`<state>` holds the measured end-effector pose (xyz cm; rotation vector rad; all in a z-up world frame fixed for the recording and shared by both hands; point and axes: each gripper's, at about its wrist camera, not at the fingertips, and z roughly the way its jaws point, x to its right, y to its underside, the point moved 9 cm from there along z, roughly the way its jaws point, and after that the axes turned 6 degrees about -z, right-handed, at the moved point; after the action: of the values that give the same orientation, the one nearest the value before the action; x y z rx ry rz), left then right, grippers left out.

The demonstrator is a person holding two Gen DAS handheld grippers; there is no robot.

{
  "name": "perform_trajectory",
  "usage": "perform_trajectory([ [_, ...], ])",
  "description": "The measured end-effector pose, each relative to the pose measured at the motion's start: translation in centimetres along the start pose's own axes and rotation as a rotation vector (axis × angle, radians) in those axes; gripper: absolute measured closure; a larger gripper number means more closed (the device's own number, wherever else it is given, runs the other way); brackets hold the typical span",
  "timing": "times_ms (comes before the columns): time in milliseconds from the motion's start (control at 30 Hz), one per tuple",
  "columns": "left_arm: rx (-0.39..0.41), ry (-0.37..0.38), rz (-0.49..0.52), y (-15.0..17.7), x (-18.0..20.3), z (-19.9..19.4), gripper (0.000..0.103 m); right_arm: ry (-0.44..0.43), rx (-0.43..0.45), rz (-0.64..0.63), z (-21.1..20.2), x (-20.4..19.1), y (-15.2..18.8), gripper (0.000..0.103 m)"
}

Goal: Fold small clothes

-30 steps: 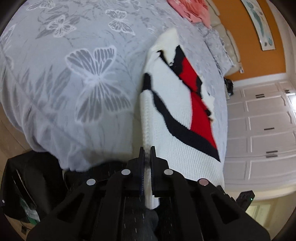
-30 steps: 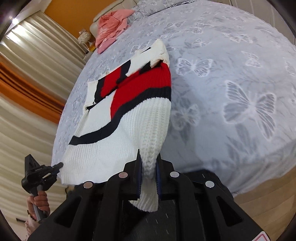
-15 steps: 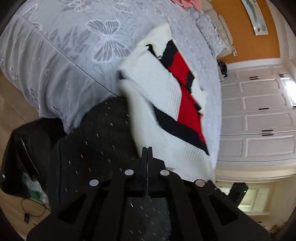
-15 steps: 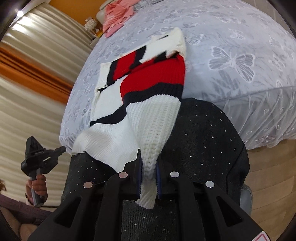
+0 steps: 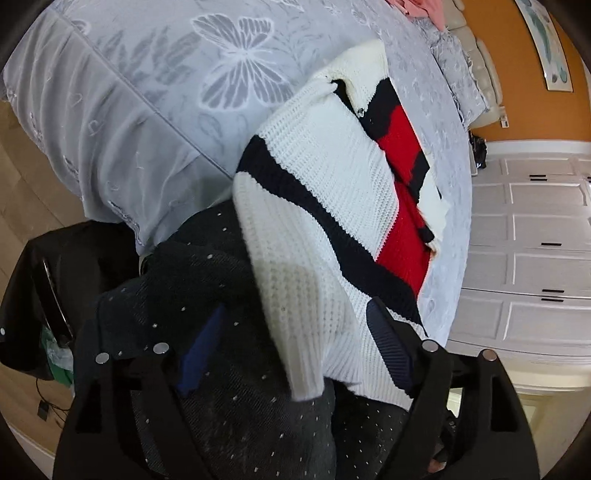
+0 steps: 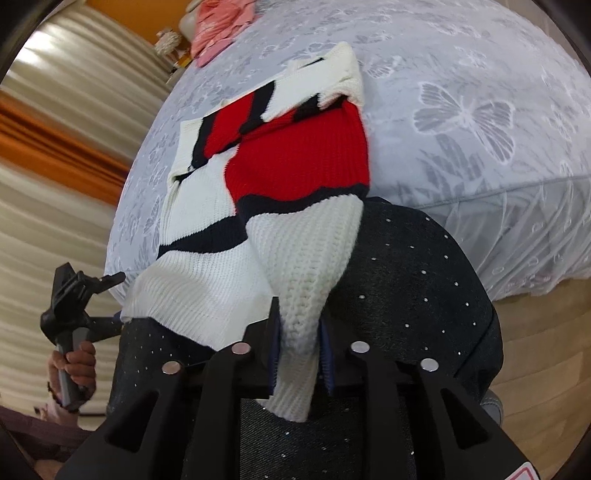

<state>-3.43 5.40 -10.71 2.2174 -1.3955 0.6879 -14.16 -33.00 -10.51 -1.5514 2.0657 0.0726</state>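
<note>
A white knit sweater (image 5: 332, 192) with red and navy blocks lies on the bed (image 5: 147, 92), its lower part hanging off the edge onto a person's dark speckled lap (image 5: 221, 406). My left gripper (image 5: 295, 306) is opening. Its jaws stand wide around the sweater's white hem, and the pads are clear of the cloth. In the right wrist view the sweater (image 6: 295, 158) runs down to my right gripper (image 6: 301, 325). Those jaws are opening too, but a thick white fold still fills the gap between the pads. The left gripper (image 6: 74, 295) shows at the far left, held by a hand (image 6: 74, 365).
The grey butterfly bedspread (image 6: 480, 74) drops to a wooden floor (image 6: 535, 369). A pink garment (image 6: 221, 22) lies at the bed's far end. White cupboard doors (image 5: 535, 229), striped curtains (image 6: 55, 147) and a black bag (image 5: 37, 277) on the floor surround the bed.
Both grippers drew back from the bed, dragging the sweater's lower part over its edge onto the lap. The left gripper let go of the hem and opened wide. The right jaws parted slightly.
</note>
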Motion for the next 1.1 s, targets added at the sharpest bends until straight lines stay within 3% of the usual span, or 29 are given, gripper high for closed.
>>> perform_trajectory([
  [33,0.003,0.005,0.006,-0.1,0.3,0.2,0.029,-0.005,-0.001,0.005,0.1,0.1,0.0,0.082],
  [67,0.005,0.016,0.011,-0.3,0.6,0.4,0.038,-0.003,-0.001,0.006,0.2,0.2,0.0,0.082],
  [167,-0.047,0.091,0.010,-0.2,1.7,1.4,0.095,-0.006,0.001,-0.008,0.5,0.0,-0.2,0.089],
  [367,-0.045,0.143,0.082,2.3,3.6,-2.9,0.096,-0.077,0.058,-0.020,-3.4,-1.1,-0.4,0.090],
  [467,-0.017,0.173,0.077,1.9,4.2,-5.7,0.096,-0.146,0.156,0.019,-6.2,-1.3,-3.2,0.090],
  [567,0.044,0.227,0.100,-1.3,7.2,-7.8,0.096,-0.205,0.256,0.045,-7.5,-1.1,-8.2,0.090],
  [667,0.095,0.259,0.156,-5.9,11.8,-7.5,0.096,-0.239,0.345,0.058,-7.1,-0.5,-15.8,0.089],
  [767,0.189,0.194,0.229,-11.8,16.5,-5.4,0.094,-0.241,0.375,0.090,-3.4,1.0,-24.1,0.083],
  [800,0.249,0.138,0.263,-14.5,18.3,-4.0,0.089,-0.188,0.392,0.130,-1.4,2.8,-27.1,0.080],
  [833,0.288,0.098,0.294,-16.1,19.1,-2.9,0.088,-0.153,0.393,0.167,0.0,4.0,-28.6,0.068],
  [867,0.358,0.029,0.309,-18.3,19.8,-1.7,0.081,-0.084,0.381,0.224,1.8,6.1,-30.2,0.062],
  [900,0.417,-0.027,0.309,-20.1,19.8,-0.8,0.063,-0.048,0.376,0.260,2.5,7.2,-30.8,0.062],
  [933,0.474,-0.066,0.305,-22.2,19.7,0.2,0.055,-0.028,0.378,0.275,2.9,7.8,-31.0,0.062],
  [1000,0.496,-0.139,0.231,-24.2,18.0,1.1,0.054,-0.012,0.386,0.233,2.9,7.6,-30.4,0.061],
  [1033,0.476,-0.112,0.219,-24.3,17.7,1.3,0.053,-0.006,0.381,0.183,2.9,7.0,-29.7,0.055],
  [1067,0.455,-0.088,0.217,-24.1,17.3,1.3,0.048,0.023,0.368,0.107,3.2,6.2,-28.6,0.047],
  [1100,0.448,-0.086,0.230,-23.8,16.8,1.2,0.035,0.045,0.358,0.054,3.5,5.7,-28.0,0.046],
])
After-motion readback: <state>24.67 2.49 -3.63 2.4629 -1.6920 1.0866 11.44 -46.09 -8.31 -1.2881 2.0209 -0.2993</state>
